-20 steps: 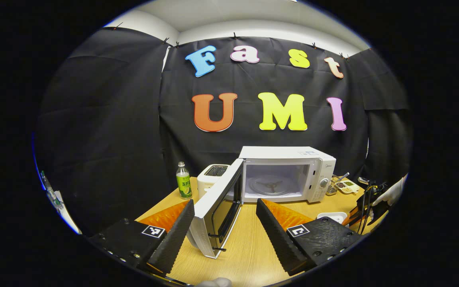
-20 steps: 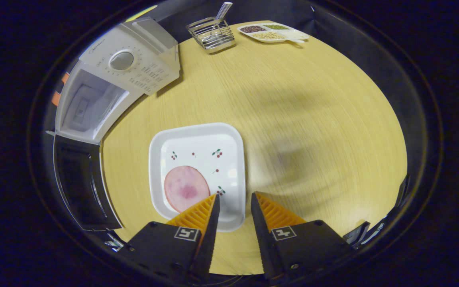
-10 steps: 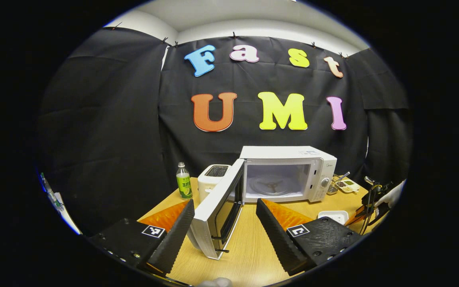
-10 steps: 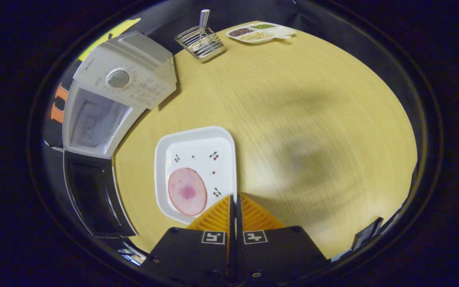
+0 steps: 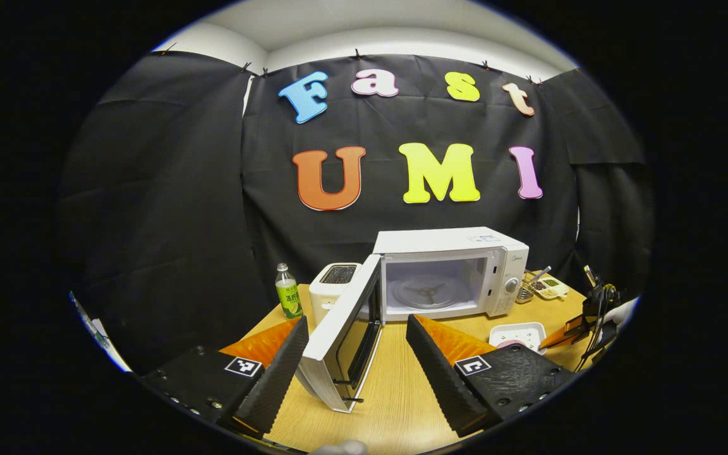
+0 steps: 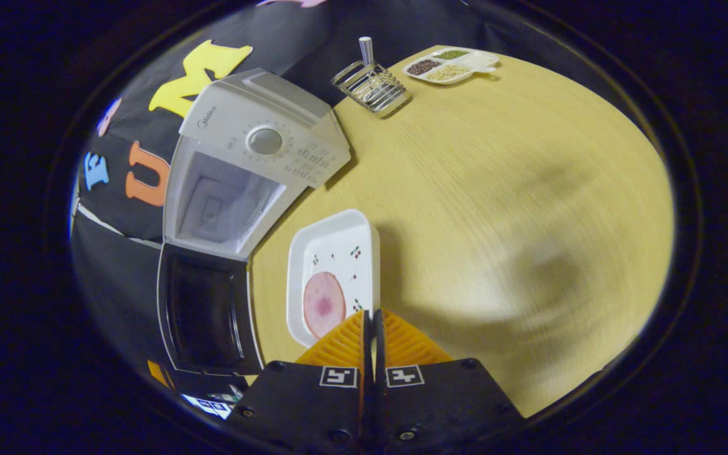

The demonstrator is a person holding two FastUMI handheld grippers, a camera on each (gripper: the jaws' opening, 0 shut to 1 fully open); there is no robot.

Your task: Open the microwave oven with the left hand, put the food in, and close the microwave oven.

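Microwave (image 5: 446,272) door (image 5: 345,335) wide open; left gripper (image 5: 357,354) level, jaws apart; right gripper (image 6: 373,328) jaws clamped on plate (image 6: 332,272) rim

On the table (image 5: 395,404) the microwave (image 5: 449,272) stood at the back with its door (image 5: 345,335) swung out toward the front left. Left of it sat a toaster (image 5: 333,284), and left of that a bottle (image 5: 287,292). Right of the microwave stood a wire rack (image 6: 370,85), with a divided dish (image 6: 451,63) just beyond it. Before the microwave's right end was a plate (image 6: 333,272) with a slice of ham (image 6: 323,304) on it.
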